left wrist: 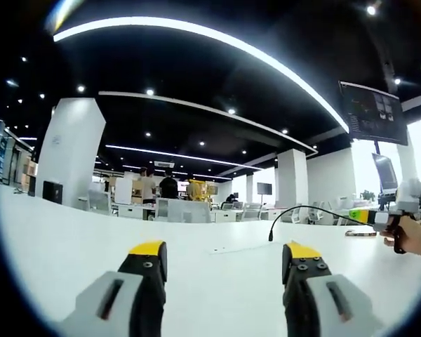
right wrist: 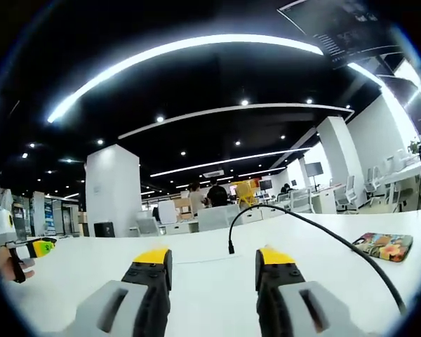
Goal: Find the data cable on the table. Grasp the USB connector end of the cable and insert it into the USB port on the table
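A black data cable (right wrist: pixel 302 219) arches up off the white table (right wrist: pixel 196 295). Its free connector end (right wrist: pixel 231 248) hangs just above the tabletop, ahead of my right gripper (right wrist: pixel 214 258) and between its jaws in the picture. That gripper is open and holds nothing; the cable runs past its right jaw toward the lower right. In the left gripper view the same cable (left wrist: pixel 316 207) curves from its connector end (left wrist: pixel 270 236) toward the right gripper (left wrist: pixel 370 216), held by a hand. My left gripper (left wrist: pixel 224 251) is open and empty over the bare table (left wrist: pixel 70 253). A faint flat strip (left wrist: pixel 221 249) lies ahead of it.
A phone in a flowered case (right wrist: pixel 382 247) lies on the table to the right of the cable. Monitors on a stand (left wrist: pixel 375 112) rise at the table's right side. Desks, chairs and several people stand far behind. The left gripper (right wrist: pixel 36 247) shows at the left edge.
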The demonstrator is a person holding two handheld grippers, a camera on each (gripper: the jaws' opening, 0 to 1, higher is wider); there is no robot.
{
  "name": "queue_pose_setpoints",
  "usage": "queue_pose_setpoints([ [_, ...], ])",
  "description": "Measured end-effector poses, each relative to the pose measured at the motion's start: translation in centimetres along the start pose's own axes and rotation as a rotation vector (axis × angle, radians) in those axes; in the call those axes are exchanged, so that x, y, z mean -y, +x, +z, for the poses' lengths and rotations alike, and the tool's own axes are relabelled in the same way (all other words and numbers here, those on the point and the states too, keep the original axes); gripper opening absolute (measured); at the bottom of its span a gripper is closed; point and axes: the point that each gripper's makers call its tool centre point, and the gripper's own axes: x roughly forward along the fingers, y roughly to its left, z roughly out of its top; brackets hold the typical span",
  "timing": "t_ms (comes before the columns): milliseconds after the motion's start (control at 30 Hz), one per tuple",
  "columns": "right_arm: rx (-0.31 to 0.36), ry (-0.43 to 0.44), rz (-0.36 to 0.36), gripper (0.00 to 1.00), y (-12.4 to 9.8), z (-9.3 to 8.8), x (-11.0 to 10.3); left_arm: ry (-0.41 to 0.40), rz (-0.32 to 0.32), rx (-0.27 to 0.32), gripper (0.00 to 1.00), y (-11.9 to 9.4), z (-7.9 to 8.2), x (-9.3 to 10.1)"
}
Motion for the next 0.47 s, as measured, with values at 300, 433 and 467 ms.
queue_pose_setpoints([
  [300,-0.005,-0.001,0.010,0.48,0.14,0.00,-0.14,0.002,-0.005,-0.004,0.66,0.13,0.00,0.19],
  [433,-0.006,0.000,0.012,0.48,0.20,0.02,-0.15,0.008,-0.010,-0.004,0.66,0.21,0.04,0.32],
  [467,-0.007,0.000,0.012,0.48,0.23,0.01,-0.16,0.010,-0.010,-0.005,0.66,0.22,0.05,0.33],
])
